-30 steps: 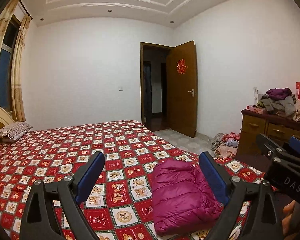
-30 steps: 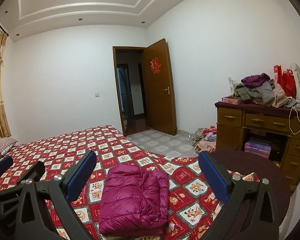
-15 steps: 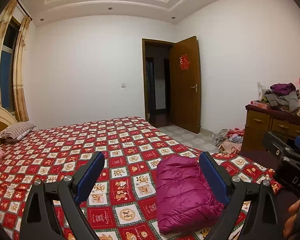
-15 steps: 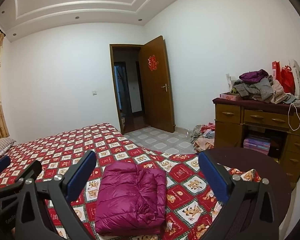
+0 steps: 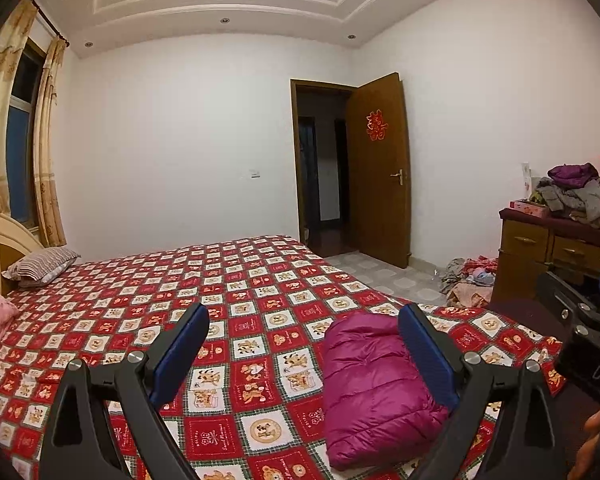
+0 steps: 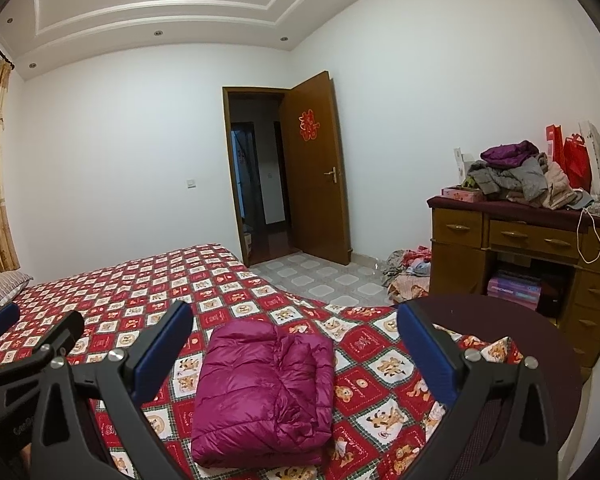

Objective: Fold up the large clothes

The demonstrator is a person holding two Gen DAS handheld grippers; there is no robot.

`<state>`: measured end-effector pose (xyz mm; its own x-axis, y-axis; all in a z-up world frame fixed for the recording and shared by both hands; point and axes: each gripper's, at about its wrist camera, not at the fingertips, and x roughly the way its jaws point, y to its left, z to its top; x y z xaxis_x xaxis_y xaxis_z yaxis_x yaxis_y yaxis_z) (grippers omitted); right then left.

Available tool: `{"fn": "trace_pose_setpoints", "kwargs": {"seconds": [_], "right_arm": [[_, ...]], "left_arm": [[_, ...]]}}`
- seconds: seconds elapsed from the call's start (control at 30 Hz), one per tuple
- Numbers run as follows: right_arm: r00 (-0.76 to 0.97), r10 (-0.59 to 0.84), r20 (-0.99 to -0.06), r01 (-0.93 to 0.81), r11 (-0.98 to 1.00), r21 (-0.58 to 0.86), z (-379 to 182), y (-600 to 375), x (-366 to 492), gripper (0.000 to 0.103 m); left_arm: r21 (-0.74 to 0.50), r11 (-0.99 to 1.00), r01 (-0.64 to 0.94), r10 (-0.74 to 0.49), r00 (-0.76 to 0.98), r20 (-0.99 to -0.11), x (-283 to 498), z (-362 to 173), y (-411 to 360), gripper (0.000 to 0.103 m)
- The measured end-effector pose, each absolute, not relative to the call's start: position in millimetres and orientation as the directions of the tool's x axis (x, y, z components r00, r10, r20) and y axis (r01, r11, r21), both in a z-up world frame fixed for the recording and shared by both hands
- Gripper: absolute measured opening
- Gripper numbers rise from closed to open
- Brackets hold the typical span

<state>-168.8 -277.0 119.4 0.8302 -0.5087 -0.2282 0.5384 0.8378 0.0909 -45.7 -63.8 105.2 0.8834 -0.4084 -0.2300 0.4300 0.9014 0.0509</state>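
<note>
Jackets: one folded magenta puffer jacket (image 6: 266, 394) on the bed (image 6: 148, 280).
Grippers: two; left gripper (image 5: 304, 344) and right gripper (image 6: 294, 338) both gape wide, empty.
Change: both have lifted slightly; jacket unmoved.

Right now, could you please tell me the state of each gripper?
Left gripper: open, holding nothing.
Right gripper: open, holding nothing; the folded magenta puffer jacket lies on the bed.
</note>
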Motion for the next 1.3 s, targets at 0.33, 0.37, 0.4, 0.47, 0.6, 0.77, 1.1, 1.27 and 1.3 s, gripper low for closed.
{"fn": "trace_pose_setpoints", "kwargs": {"seconds": [0.33,0.37,0.4,0.47,0.6,0.77,1.1,1.27,1.3], "right_arm": [[0.829,-0.51,-0.23,0.541,0.836,0.094,116.5,-278.5,-169.1,0.103],[0.828,-0.511,-0.23,0.542,0.835,0.093,116.4,-278.4,-169.3,0.103],[0.828,-0.511,-0.229,0.541,0.836,0.092,116.6,-278.4,-169.0,0.103],[0.829,-0.509,-0.231,0.54,0.837,0.093,116.5,-278.8,-169.1,0.103],[0.829,-0.51,-0.23,0.54,0.837,0.09,116.5,-278.8,-169.4,0.103],[0.828,-0.512,-0.23,0.542,0.836,0.089,115.0,-278.3,-170.1,0.103],[0.823,-0.518,-0.232,0.547,0.833,0.084,113.9,-278.3,-171.3,0.103],[0.821,-0.518,-0.242,0.55,0.831,0.087,113.0,-278.0,-171.7,0.103],[0.82,-0.518,-0.243,0.55,0.83,0.086,113.3,-277.4,-171.3,0.103]], "left_arm": [[0.045,0.901,0.431,-0.41,0.882,-0.233,-43.2,103.8,-62.7,0.096],[0.045,0.9,0.434,-0.413,0.88,-0.234,-42.9,103.6,-62.8,0.096],[0.045,0.9,0.434,-0.413,0.88,-0.235,-42.7,103.7,-62.5,0.096],[0.047,0.901,0.432,-0.41,0.881,-0.237,-41.9,103.2,-62.4,0.096],[0.045,0.902,0.429,-0.408,0.882,-0.234,-41.4,103.1,-62.1,0.096],[0.049,0.912,0.407,-0.387,0.895,-0.221,-39.5,103.3,-61.3,0.096],[0.024,0.904,0.428,-0.41,0.881,-0.235,-34.4,102.2,-60.8,0.096],[0.0,0.896,0.444,-0.429,0.865,-0.26,-28.9,100.3,-59.0,0.096],[0.0,0.895,0.445,-0.43,0.864,-0.264,-27.9,100.2,-59.1,0.096]]}}
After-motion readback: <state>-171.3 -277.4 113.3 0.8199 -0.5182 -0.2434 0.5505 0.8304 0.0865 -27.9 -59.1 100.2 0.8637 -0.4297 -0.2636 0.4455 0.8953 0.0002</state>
